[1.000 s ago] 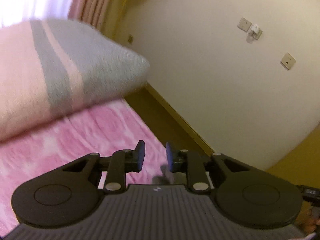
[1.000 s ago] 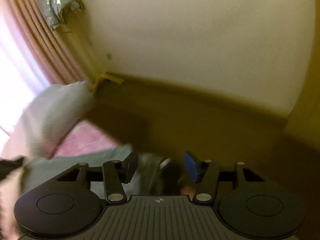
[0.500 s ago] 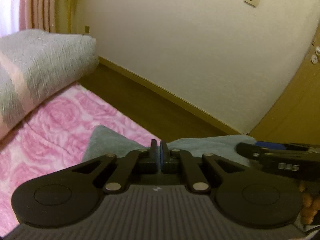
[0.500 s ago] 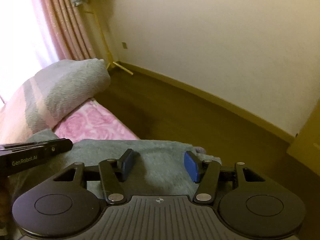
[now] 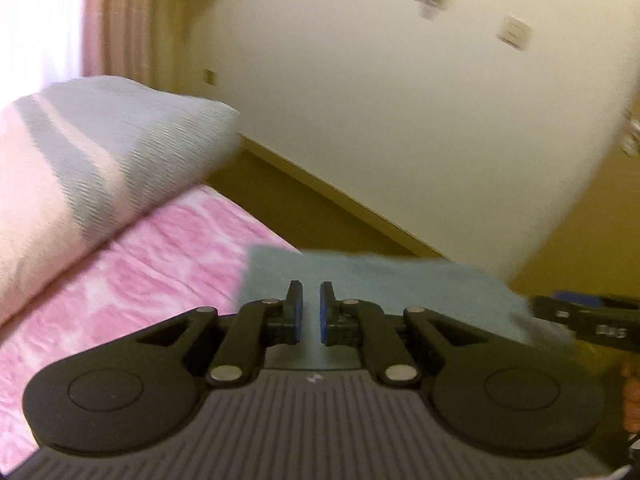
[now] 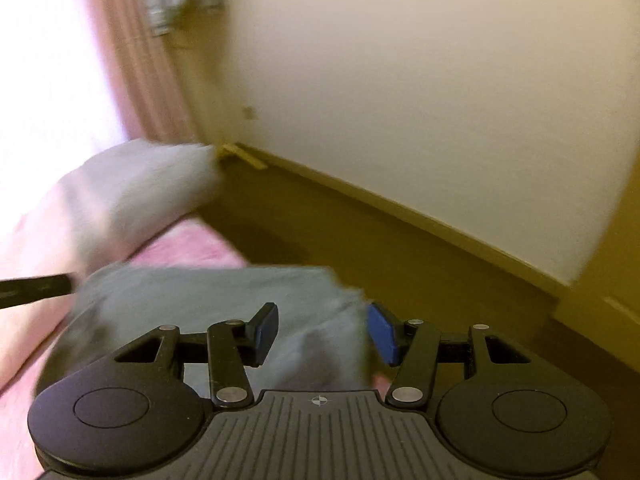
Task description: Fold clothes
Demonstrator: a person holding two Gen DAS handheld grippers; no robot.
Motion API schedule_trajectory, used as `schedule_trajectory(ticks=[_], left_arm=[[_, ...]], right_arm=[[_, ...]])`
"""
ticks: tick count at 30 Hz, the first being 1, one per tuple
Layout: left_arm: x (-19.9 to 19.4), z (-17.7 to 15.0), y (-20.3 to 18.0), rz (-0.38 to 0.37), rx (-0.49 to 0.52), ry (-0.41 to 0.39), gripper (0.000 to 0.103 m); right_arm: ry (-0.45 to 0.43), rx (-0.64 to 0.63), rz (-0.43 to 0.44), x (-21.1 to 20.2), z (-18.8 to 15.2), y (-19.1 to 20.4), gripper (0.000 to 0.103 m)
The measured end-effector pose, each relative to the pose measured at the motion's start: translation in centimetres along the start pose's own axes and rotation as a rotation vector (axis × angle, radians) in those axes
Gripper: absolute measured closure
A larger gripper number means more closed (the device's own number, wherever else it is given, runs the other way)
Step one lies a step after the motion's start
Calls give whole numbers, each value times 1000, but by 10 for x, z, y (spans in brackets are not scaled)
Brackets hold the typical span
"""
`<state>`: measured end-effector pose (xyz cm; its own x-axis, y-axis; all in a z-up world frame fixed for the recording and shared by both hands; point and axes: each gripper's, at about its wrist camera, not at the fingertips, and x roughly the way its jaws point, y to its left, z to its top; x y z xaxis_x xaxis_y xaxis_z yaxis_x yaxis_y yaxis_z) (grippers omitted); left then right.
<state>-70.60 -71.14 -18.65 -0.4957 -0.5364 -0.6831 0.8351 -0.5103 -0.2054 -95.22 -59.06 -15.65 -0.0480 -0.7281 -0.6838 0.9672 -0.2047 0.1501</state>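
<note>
A grey-blue folded garment (image 5: 384,280) lies on the pink flowered bedspread (image 5: 132,280) near the bed's edge. My left gripper (image 5: 311,312) is over the garment's near edge, its jaws a small gap apart with nothing between them. In the right wrist view the same garment (image 6: 208,296) is blurred. My right gripper (image 6: 322,334) is open wide above the garment's right end, empty. The left gripper's tip (image 6: 36,290) shows at the left edge of the right wrist view, and the right gripper (image 5: 592,320) shows at the right edge of the left wrist view.
A pink and grey striped pillow (image 5: 88,160) lies at the head of the bed. Brown floor (image 6: 400,256) runs beside the bed up to a cream wall (image 5: 400,112). Pink curtains (image 6: 132,60) hang by a bright window at the left.
My left gripper, shut half a second ago, has opened a little. Both views have swung and are blurred. The right gripper has stayed open over the garment.
</note>
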Motion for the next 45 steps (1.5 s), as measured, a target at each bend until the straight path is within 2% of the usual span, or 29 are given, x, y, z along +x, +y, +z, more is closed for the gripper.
schedule_trajectory(ticks=[1, 4, 6, 9, 12, 15, 17, 18, 21, 32, 37, 39, 41, 43, 45], left_arm=[[3, -6, -5, -6, 12, 13, 94], [20, -24, -6, 42, -14, 97, 94], [16, -27, -9, 52, -41, 110, 94], [-7, -25, -23, 56, -16, 91, 94], [-18, -34, -36, 59, -10, 124, 92], [-13, -51, -42, 88, -20, 225, 92], [-20, -56, -46, 109, -15, 246, 91], [-24, -58, -48, 120, -12, 257, 88], [-49, -59, -53, 133, 5, 246, 80], [-157, -70, -75, 169, 38, 187, 66], [-201, -82, -83, 265, 88, 162, 65], [-218, -87, -85, 287, 91, 147, 58], [-239, -94, -86, 295, 89, 120, 57], [-262, -102, -90, 281, 93, 76, 51], [-287, -112, -94, 273, 110, 30, 40]], right_arm=[[18, -16, 10, 0, -7, 6, 49], [94, -44, 1, 12, -30, 19, 49], [138, -39, -26, 16, -40, 19, 49], [113, -31, -30, -11, -39, 19, 49], [97, -51, -17, -28, -44, 27, 49], [179, -42, -28, -21, -59, 35, 49], [197, -32, -42, -24, -63, 40, 49], [200, -27, -50, -26, -65, 42, 49], [200, -22, -59, -42, -67, 50, 48], [174, 8, -80, -129, -83, 86, 48], [155, 23, -103, -166, -101, 101, 48], [142, 28, -111, -184, -109, 107, 48], [124, 32, -123, -204, -118, 114, 48], [100, 34, -133, -223, -127, 121, 48], [67, 43, -142, -241, -136, 127, 48]])
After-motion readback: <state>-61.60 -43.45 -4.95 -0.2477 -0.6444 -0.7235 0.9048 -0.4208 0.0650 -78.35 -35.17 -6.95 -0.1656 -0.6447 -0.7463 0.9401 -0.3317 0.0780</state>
